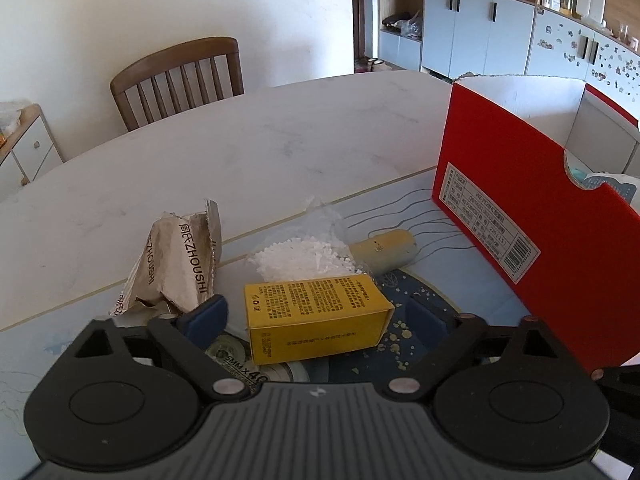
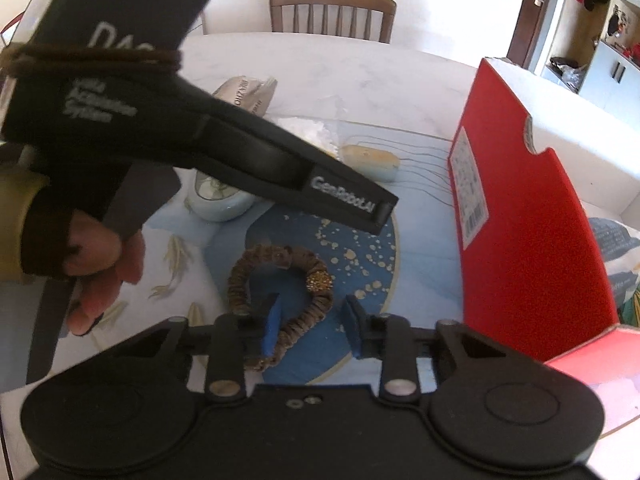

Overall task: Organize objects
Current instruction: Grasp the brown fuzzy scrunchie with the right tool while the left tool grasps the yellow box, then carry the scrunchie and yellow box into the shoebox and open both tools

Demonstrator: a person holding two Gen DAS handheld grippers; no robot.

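Note:
In the left wrist view a yellow carton (image 1: 316,320) lies on its side on the blue placemat (image 1: 400,292). My left gripper (image 1: 316,318) straddles it, open, with a small gap at each blue pad. In the right wrist view a brown beaded bracelet (image 2: 244,272) with a gold bead lies on the mat. My right gripper (image 2: 312,330) is low over it. One strand runs between the blue pads, close to the left one, and the right pad stands clear, so it is open. A tall red box (image 1: 520,208) (image 2: 520,220) with an open top stands to the right.
Behind the carton lie a crumpled paper wrapper (image 1: 176,264), a clear bag of white granules (image 1: 304,256) and a pale yellow cylinder (image 1: 384,248). A tape roll (image 1: 236,356) peeks from under the carton. A light blue bowl (image 2: 220,200), a gloved hand (image 2: 100,264) and a wooden chair (image 1: 180,76) also show.

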